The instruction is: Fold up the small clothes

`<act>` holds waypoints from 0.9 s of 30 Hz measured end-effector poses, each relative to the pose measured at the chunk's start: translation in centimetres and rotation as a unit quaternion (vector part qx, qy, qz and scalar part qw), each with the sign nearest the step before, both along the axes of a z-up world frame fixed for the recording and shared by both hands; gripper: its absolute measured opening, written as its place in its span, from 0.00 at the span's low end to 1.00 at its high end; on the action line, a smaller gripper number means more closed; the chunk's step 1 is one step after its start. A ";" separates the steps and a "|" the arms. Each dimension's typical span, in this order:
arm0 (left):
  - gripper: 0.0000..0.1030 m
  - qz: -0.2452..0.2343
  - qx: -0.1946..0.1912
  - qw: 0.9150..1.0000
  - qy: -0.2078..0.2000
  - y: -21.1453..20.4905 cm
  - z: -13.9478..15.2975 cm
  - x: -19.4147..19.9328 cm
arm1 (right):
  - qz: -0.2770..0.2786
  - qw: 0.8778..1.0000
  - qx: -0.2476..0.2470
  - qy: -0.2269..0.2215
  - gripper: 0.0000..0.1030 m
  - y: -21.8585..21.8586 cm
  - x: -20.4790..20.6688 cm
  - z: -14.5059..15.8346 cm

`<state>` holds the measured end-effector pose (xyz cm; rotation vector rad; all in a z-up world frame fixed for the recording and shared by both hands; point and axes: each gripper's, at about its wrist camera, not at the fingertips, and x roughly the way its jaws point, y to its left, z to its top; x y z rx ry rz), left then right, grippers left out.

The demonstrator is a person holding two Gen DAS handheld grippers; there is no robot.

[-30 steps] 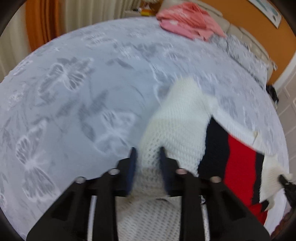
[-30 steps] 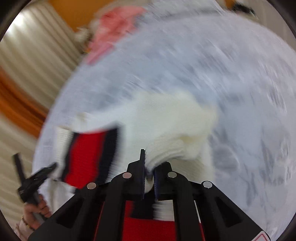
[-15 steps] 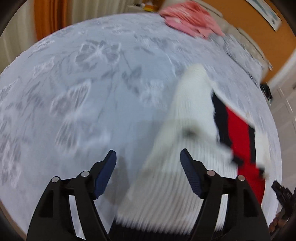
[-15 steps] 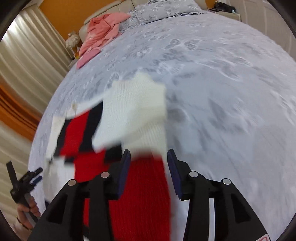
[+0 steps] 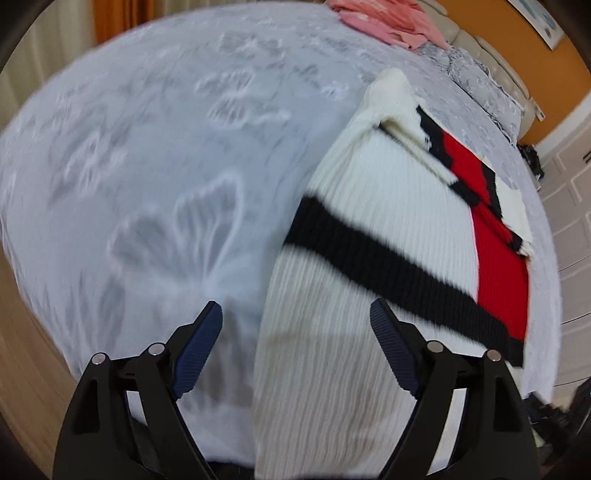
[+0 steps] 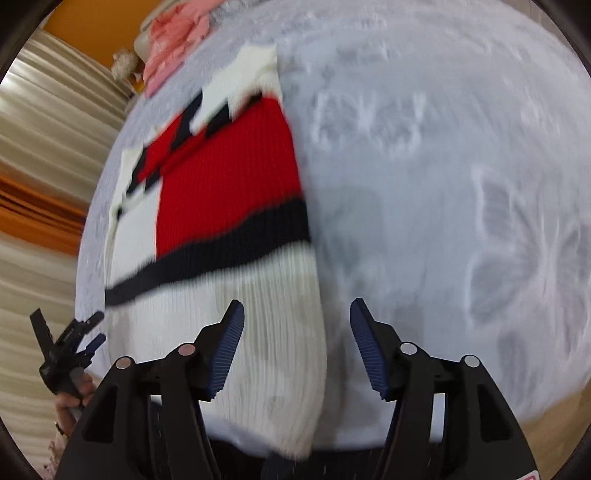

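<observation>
A small knit sweater (image 5: 384, 206), white with a black band and a red panel, lies flat on the grey butterfly-print bedspread (image 5: 155, 155), both sleeves folded in over its upper body. Its hem hangs at the near bed edge. My left gripper (image 5: 295, 314) is open and empty, hovering over the hem's left edge. In the right wrist view the sweater (image 6: 229, 206) lies left of centre. My right gripper (image 6: 295, 314) is open and empty over the hem's right edge. The left gripper (image 6: 70, 343) also shows there at far left, in a hand.
A pink garment pile (image 5: 391, 18) lies at the far end of the bed; it also shows in the right wrist view (image 6: 177, 40). Pillows and a beige headboard (image 5: 491, 62) are beyond. Curtains (image 6: 40, 155) hang to the left. Wooden floor (image 5: 22, 350) shows below the bed edge.
Both grippers let go of the white sleeve parts they held a second ago, opened wide, and drew back toward the near hem. The sleeves now lie folded on the sweater.
</observation>
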<state>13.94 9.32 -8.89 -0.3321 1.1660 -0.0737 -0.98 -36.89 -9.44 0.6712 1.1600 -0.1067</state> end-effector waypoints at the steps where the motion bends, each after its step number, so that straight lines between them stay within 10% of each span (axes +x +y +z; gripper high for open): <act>1: 0.86 0.002 -0.005 1.000 0.021 0.3 -0.5 -0.8 | 0.011 1.000 -0.002 0.011 0.57 0.9 -0.5 -0.6; 27: 0.83 -0.091 0.106 0.989 0.040 -5.8 -2.4 -1.7 | 0.051 0.996 -0.073 0.018 0.57 6.0 -0.5 -1.5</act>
